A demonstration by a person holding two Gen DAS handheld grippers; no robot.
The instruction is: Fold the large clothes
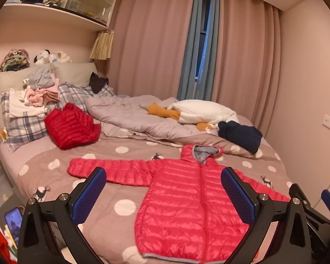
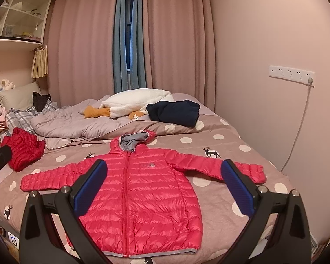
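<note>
I have the pink puffer jacket (image 2: 140,200) laid flat, front up and zipped, on the polka-dot bedspread (image 2: 226,136), hood at twelve o'clock and hem at six; both sleeves are spread out, one toward nine o'clock and one toward three. My right gripper (image 2: 164,189) hangs above the jacket's body with its jaws spread wide and nothing between them; the blue pads (image 2: 90,191) frame the chest and the three o'clock sleeve. My left gripper (image 1: 164,194) is just as wide and empty, poised over the jacket's nine o'clock side; in its view the jacket (image 1: 187,202) fills the lower middle, and the right gripper's blue pad shows at the four o'clock edge. A crumpled red puffer (image 1: 71,126) lies at ten o'clock from the jacket, well apart from it, beside a pile of folded clothes (image 1: 37,96) on plaid pillows (image 1: 22,129). A rumpled grey duvet (image 1: 129,114) runs across the bed beyond the hood; a white plush goose (image 2: 138,101) with orange feet rests on it, and a dark navy garment (image 2: 173,112) sits near one o'clock, just beside the goose. Pink curtains (image 2: 176,33) hang behind; a socket strip (image 2: 291,72) is on the wall at three o'clock.
</note>
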